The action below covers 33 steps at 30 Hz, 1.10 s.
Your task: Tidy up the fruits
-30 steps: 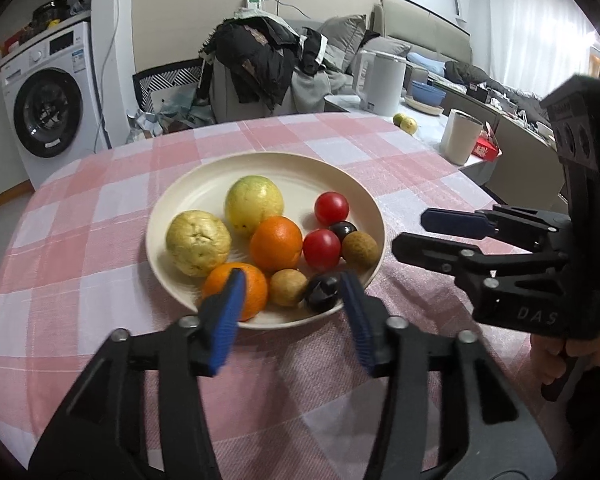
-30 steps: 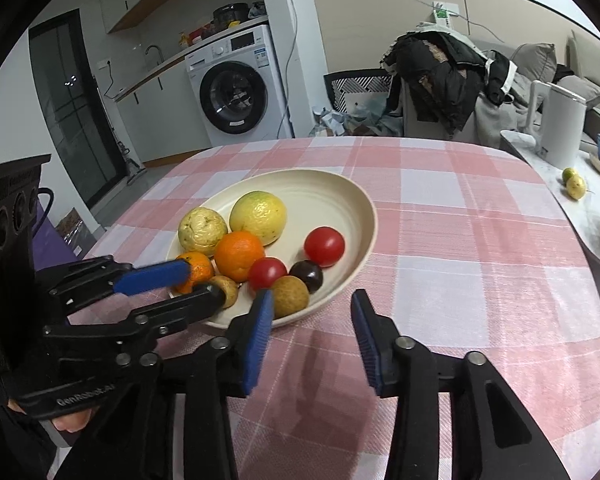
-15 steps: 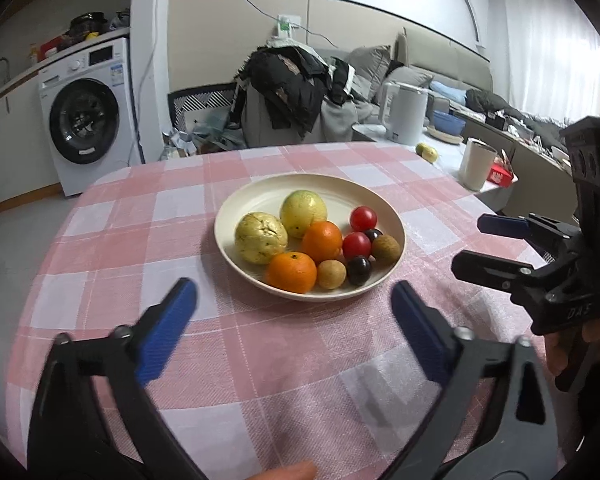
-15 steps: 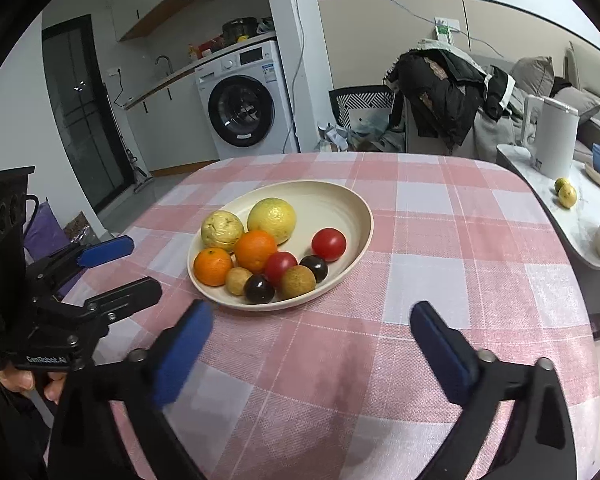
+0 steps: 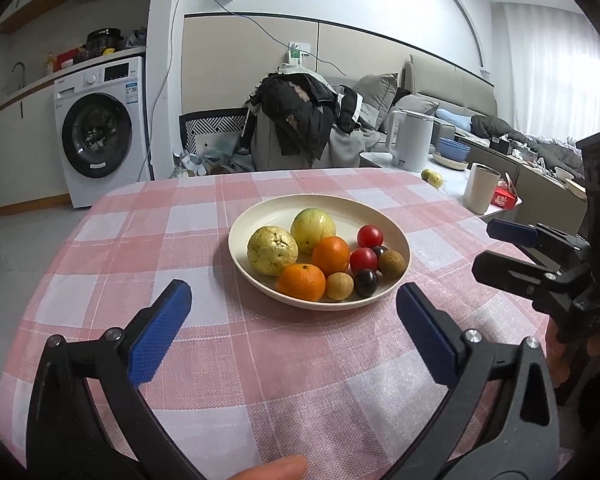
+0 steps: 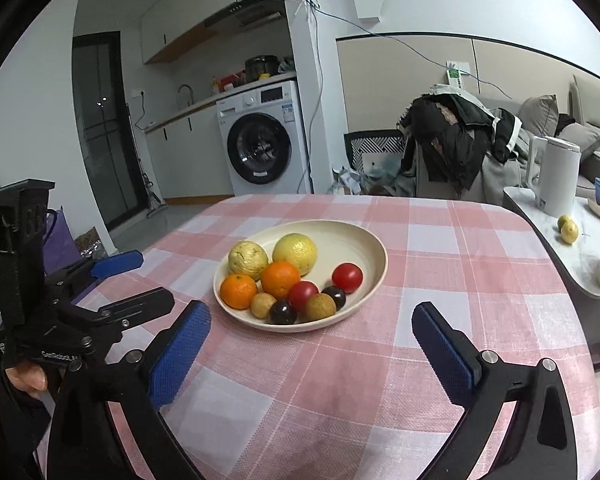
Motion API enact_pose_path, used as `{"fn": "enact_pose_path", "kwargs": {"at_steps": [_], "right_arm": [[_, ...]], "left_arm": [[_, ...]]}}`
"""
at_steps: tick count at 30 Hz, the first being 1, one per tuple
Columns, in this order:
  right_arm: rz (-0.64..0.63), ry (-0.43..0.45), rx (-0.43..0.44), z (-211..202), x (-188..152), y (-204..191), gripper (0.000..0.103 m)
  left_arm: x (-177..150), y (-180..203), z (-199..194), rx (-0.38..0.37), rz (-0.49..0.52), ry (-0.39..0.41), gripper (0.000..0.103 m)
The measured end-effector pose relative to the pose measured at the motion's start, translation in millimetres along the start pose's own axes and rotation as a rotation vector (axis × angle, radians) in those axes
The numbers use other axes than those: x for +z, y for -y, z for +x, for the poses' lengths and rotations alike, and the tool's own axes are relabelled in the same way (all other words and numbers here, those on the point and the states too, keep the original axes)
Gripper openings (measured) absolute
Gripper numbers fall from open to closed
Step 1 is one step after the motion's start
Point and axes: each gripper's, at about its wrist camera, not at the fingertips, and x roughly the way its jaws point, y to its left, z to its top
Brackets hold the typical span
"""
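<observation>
Cream-coloured and shallow, the plate (image 5: 396,236) sits mid-worktop (image 5: 260,380) on a pink checked cloth, carrying all the fruit: two knobbly yellow-green fruits (image 5: 272,250) at the back, two oranges (image 5: 301,281), two red tomatoes (image 5: 370,235), two dark plums (image 5: 366,282) and two small brown longan-like fruits (image 5: 339,286) crowded at the near rim. The left claw (image 5: 292,328) and the right claw (image 6: 312,344) both hover short of the plate, jaws spread wide apart, nothing between them.

The oranges look firm and should take a squeeze across their widest part. Tomatoes and plums are probably smooth, thin-skinned and easily bruised, so a light pinch at the equator suits them. The brown fruits are small and round; they may roll away if nudged, as neighbours touch them.
</observation>
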Motion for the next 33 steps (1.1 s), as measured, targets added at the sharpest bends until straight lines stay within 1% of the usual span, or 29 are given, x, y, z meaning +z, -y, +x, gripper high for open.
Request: {"fn": "enact_pose_path", "kwargs": {"at_steps": [3, 15, 21, 33], "right_arm": [[-0.002, 0.005, 0.014, 0.6, -2.3, -1.6, 0.103], [-0.027, 0.036, 0.007, -4.6, -4.7, -6.6, 0.103], [-0.052, 0.039, 0.003, -6.3, -5.4, -11.3, 0.103], [-0.055, 0.039, 0.006, -5.8, -5.6, -11.2, 0.103]], "left_arm": [[0.6, -0.2, 0.0, 0.008, -0.005, 0.002, 0.102], [-0.8, 3.0, -0.4, 0.005, 0.006, 0.010, 0.102], [-0.9, 3.2, -0.6, 0.005, 0.007, 0.011, 0.102], [-0.9, 3.5, 0.7, 0.006, 0.007, 0.010, 0.102]]}}
